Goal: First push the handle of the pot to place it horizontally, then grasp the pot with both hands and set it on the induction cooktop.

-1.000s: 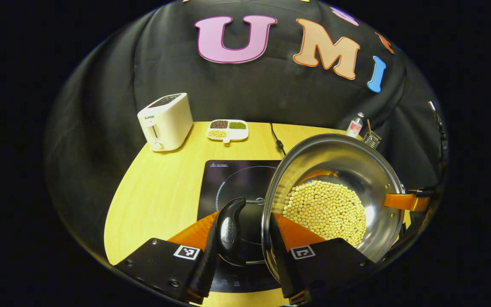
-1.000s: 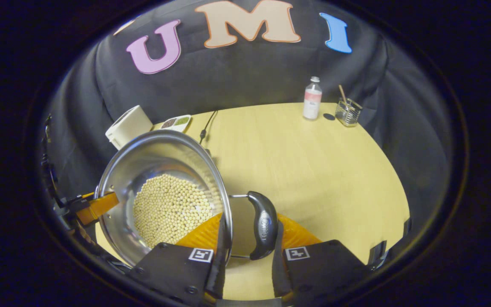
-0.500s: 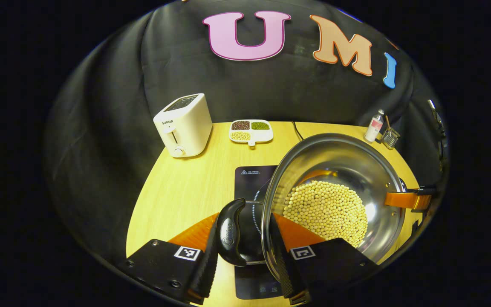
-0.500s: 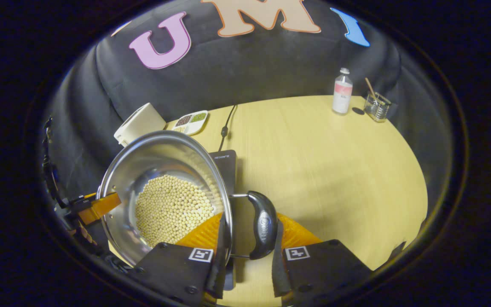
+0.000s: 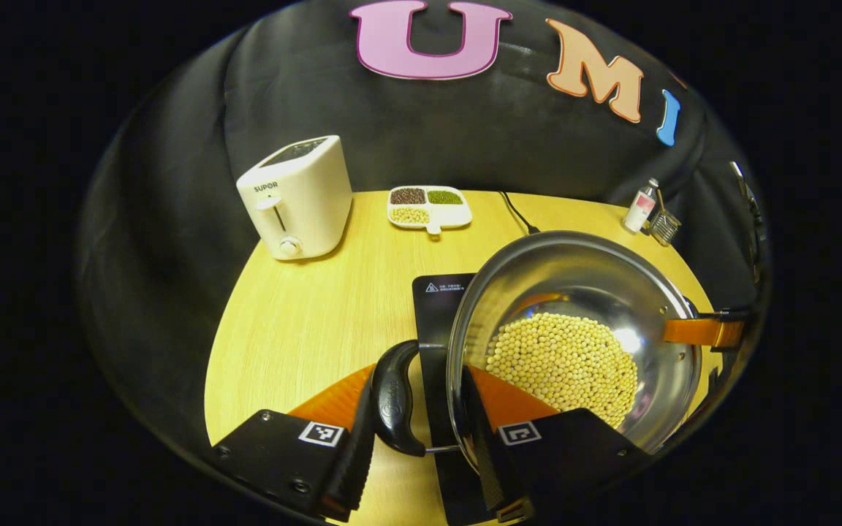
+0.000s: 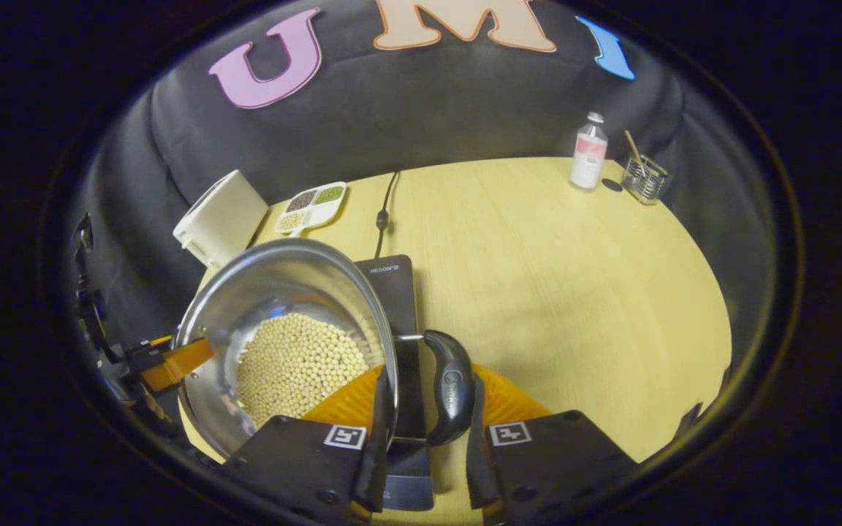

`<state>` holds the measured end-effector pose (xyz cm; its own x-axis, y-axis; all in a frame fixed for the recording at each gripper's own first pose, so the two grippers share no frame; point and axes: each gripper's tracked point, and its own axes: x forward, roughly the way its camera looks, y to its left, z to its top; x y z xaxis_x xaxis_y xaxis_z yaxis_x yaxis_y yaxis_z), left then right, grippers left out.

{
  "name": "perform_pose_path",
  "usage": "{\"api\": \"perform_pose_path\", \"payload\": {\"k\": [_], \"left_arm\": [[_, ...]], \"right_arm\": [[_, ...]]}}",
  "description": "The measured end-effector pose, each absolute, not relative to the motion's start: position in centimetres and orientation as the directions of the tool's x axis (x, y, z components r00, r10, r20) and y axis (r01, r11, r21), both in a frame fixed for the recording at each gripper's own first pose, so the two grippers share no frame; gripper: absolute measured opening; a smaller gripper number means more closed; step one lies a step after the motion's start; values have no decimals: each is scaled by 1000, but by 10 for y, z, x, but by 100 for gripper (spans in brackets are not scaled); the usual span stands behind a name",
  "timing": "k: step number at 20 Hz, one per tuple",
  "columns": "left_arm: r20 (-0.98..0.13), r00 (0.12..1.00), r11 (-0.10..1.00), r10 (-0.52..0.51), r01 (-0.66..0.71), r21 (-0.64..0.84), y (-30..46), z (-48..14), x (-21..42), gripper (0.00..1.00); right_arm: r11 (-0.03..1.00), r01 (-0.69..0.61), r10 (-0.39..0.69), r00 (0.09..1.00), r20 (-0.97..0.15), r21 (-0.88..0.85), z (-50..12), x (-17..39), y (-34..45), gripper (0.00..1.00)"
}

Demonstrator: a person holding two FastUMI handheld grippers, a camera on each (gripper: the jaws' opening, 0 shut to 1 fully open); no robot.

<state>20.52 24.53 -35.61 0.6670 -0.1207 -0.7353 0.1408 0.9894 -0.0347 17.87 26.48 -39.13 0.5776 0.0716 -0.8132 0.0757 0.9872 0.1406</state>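
Note:
A steel pot point(image 5: 574, 277) with yellow beans point(image 5: 563, 361) in it hangs over the black induction cooktop point(image 5: 439, 292); I cannot tell whether it touches. My left gripper point(image 5: 421, 438) is shut on the pot's left black handle point(image 5: 394, 398), one finger outside the handle and one inside the rim. In the right gripper view, my right gripper point(image 6: 427, 438) is shut on the right handle point(image 6: 452, 383) of the pot point(image 6: 275, 285) the same way. Part of the cooktop point(image 6: 392, 281) shows beside the pot. Each gripper shows across the pot: right gripper point(image 5: 706, 332), left gripper point(image 6: 169, 363).
On the yellow table point(image 6: 538, 277) stand a white toaster point(image 5: 297, 197) at the back left and a divided dish of beans point(image 5: 428, 206) beside it. The cooktop's cord point(image 6: 383, 212) runs to the back. A small bottle point(image 6: 588, 150) and a glass holder point(image 6: 644, 179) stand at the back right.
Both grippers have carried the pot leftwards over the cooktop. The cooktop's right part has come out from under the pot in the right gripper view. Both grips are unchanged.

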Motion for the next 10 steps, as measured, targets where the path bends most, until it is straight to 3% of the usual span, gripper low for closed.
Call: {"api": "perform_pose_path", "payload": {"k": [1, 2, 3, 5, 6, 9, 10], "left_arm": [[-723, 678, 987, -129, 160, -26, 245, -354, 215, 63], [-726, 675, 984, -131, 178, -13, 244, -355, 217, 63], [-712, 689, 981, -139, 194, -4, 243, -354, 223, 63], [-711, 688, 980, -146, 199, -8, 242, -356, 229, 64], [-707, 692, 981, -147, 196, -12, 242, -357, 231, 64], [-707, 695, 981, -135, 195, 4, 245, -357, 234, 64], [-711, 690, 981, -132, 192, 5, 246, -358, 235, 63]], "right_arm": [[988, 80, 63, 585, -809, 135, -395, 184, 266, 40], [988, 87, 55, 579, -813, 129, -396, 183, 265, 47], [987, 96, 48, 576, -816, 126, -397, 185, 264, 40], [984, 122, 37, 576, -816, 131, -396, 188, 264, 49], [984, 122, 35, 581, -813, 130, -396, 190, 265, 42], [985, 117, 35, 581, -813, 126, -396, 198, 267, 42], [986, 116, 27, 582, -813, 116, -396, 197, 265, 49]]}}
